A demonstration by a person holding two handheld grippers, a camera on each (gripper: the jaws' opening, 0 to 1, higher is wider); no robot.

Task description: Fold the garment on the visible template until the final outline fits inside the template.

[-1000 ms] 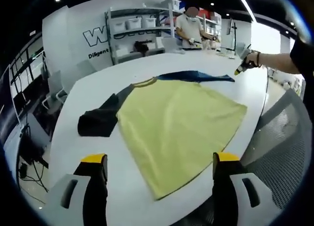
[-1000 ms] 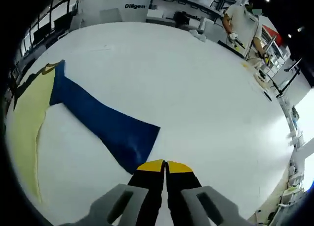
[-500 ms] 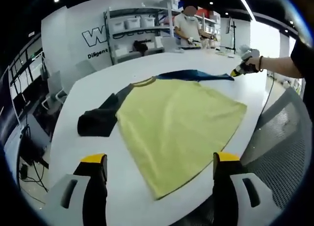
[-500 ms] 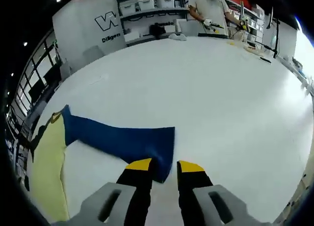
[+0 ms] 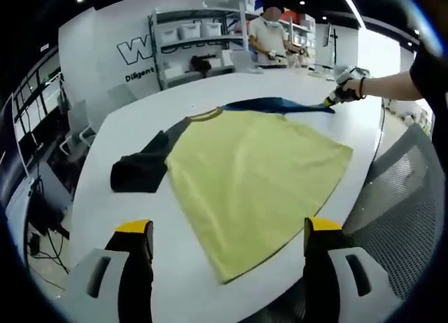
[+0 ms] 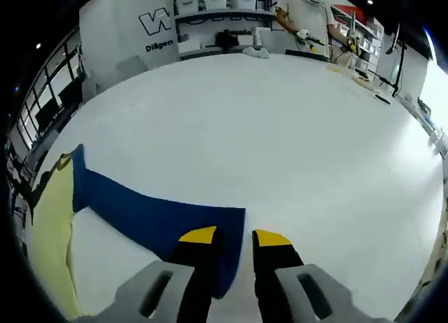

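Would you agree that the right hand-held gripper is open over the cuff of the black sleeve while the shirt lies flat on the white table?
Not quite: the sleeve under the right hand-held gripper is the blue sleeve, not the black one. The right gripper view shows its jaws open over that cuff. The black sleeve lies on the shirt's other side, and the shirt is flat on the white table.

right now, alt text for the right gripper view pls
The right gripper, fingers slightly apart, hovers at the cuff end of a blue sleeve spread flat on a white table. The garment's yellow body lies at the left edge; shelves and a person stand beyond.
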